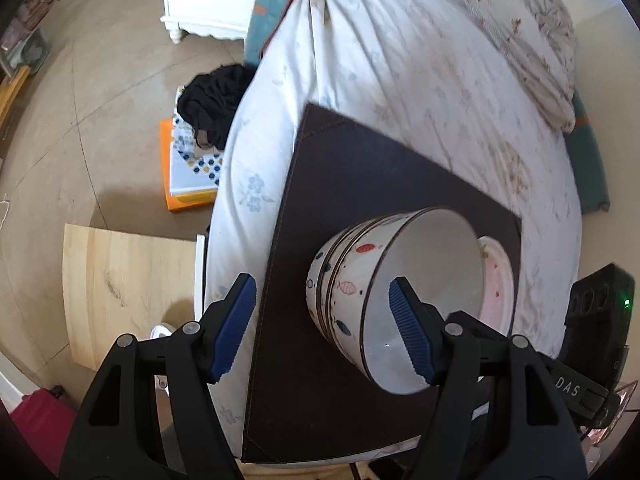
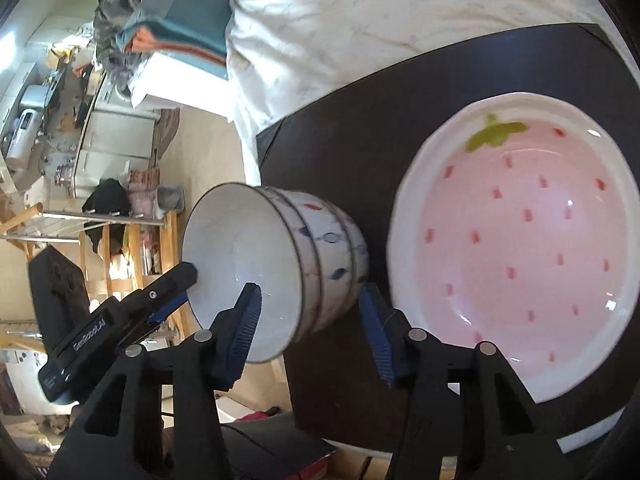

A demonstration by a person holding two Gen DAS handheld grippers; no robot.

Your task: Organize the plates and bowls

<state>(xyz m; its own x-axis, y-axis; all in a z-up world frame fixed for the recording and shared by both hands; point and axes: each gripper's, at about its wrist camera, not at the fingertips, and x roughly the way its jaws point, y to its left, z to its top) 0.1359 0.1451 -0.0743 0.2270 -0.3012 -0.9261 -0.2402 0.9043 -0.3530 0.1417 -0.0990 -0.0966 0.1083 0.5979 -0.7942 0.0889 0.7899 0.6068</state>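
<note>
Both claws, left claw (image 1: 322, 328) and right claw (image 2: 310, 330), are gaping wide, holding nothing. The stacked fish bowls (image 1: 352, 276) are sitting beside the strawberry plate (image 2: 520, 236) on the dark mat (image 1: 352, 168) covering the bed (image 1: 400, 60).

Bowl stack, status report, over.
Both tongs, left and right, open. Bowl stack nested on dark mat, strawberry plate beside it. Nothing blocking.

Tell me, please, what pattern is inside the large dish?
Pink with small red marks and a green leaf, white rim: the large dish, best in the right wrist view.
</note>
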